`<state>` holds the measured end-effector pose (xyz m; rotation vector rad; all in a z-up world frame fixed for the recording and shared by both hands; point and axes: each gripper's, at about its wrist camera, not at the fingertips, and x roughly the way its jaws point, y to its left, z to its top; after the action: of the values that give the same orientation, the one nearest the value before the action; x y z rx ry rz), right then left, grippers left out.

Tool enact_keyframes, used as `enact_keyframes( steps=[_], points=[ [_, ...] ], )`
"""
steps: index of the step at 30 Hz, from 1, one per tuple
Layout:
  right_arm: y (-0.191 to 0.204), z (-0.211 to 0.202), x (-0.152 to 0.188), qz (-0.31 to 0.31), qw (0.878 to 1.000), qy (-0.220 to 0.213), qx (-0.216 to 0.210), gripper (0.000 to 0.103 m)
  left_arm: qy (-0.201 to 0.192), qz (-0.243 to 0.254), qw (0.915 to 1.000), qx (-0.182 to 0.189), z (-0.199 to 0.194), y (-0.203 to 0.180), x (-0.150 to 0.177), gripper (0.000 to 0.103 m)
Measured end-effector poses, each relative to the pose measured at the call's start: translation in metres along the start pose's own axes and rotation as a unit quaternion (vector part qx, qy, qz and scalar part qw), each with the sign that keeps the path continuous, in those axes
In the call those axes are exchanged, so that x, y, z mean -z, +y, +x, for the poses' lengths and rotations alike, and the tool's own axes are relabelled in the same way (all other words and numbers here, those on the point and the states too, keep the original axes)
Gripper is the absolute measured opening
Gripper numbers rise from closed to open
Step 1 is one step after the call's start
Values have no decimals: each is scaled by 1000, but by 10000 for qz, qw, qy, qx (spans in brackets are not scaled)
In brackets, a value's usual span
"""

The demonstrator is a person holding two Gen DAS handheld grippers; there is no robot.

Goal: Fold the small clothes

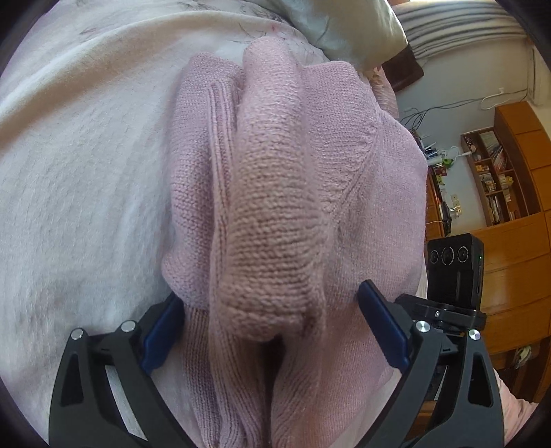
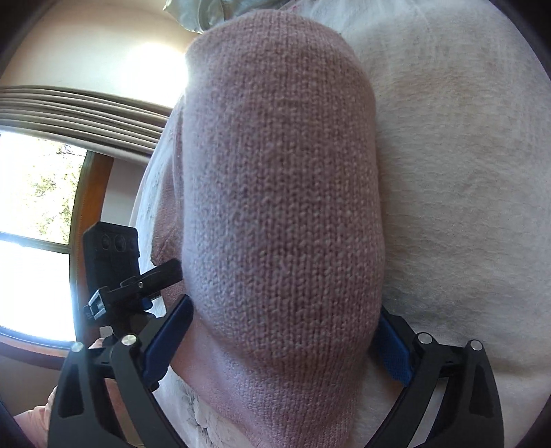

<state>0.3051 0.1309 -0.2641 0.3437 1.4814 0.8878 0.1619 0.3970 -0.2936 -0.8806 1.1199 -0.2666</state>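
Left wrist view, nearest first: the left gripper (image 1: 272,320) has its 2 blue-padded fingers (image 1: 158,341) standing wide apart at 7 and 5 o'clock, with a thick roll of the pink knitted garment (image 1: 275,213) bulging up between them. Whether the pads actually press the knit cannot be told. The garment runs from 6 o'clock up toward 12, bunched into long folds, with a ribbed band along its 9 o'clock side. It lies on a pale cream blanket (image 1: 75,165) that fills the 9 to 11 o'clock part of the view. At 4 o'clock a small black camera unit (image 1: 454,268) sits on the gripper frame. Farther off, at 3 o'clock, stands a wooden shelf unit (image 1: 496,172) with books, and at 12 to 1 o'clock a pale pillow (image 1: 347,27).

Right wrist view: the right gripper (image 2: 279,337) likewise has its jaws spread, and a broad fold of the same garment (image 2: 279,193) fills the gap and most of the frame. The blanket (image 2: 465,172) lies at 3 o'clock. At 9 o'clock is a bright window (image 2: 34,213) with a wooden frame, curtain folds above it.
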Motion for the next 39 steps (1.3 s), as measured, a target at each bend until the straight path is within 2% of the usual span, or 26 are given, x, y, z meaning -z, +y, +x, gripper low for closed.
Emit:
enact_keyframes(
  steps=[2, 4, 7, 8, 10, 14, 19, 25, 28, 31, 34, 39],
  points=[
    [-1, 0, 0, 124, 9999, -62, 8, 95, 8, -94, 9999, 81, 4, -1, -4, 95],
    [-7, -1, -4, 317, 9994, -137, -29, 88, 22, -210, 9993, 317, 7, 0, -8, 93],
    [-13, -5, -4, 507, 9984, -190, -144, 78, 108, -558, 9944, 891, 11, 9, -6, 55],
    [-14, -7, -3, 554, 9980, -213, -231, 75, 75, -686, 9925, 1007, 11, 11, -4, 52],
    [-12, -14, 3, 521, 9974, -301, -396, 60, 8, -681, 9906, 1188, 11, 8, 0, 47],
    [5, -32, 8, 327, 9966, -420, -623, 53, -187, -706, 9836, 1652, 1, -6, 10, 45],
    [16, -85, 30, 43, 9951, -676, -716, 51, -358, -338, 9776, 2045, -22, -54, 34, 44],
    [9, -175, 83, -152, 9918, -1118, -604, 51, -308, 252, 9716, 2331, -13, -145, 81, 44],
    [1, -212, 106, -303, 9904, -1295, -377, 51, -310, 539, 9709, 2313, -1, -180, 105, 45],
    [-19, -230, 124, -208, 9899, -1365, -313, 51, -270, 539, 9735, 2206, 18, -199, 127, 45],
    [-50, -229, 139, -99, 9930, -1175, -108, 51, -132, 480, 9818, 1834, 41, -199, 150, 45],
    [-106, -200, 169, 289, 9967, -725, 211, 51, 350, 322, 9935, 1035, 84, -172, 183, 45]
  ],
)
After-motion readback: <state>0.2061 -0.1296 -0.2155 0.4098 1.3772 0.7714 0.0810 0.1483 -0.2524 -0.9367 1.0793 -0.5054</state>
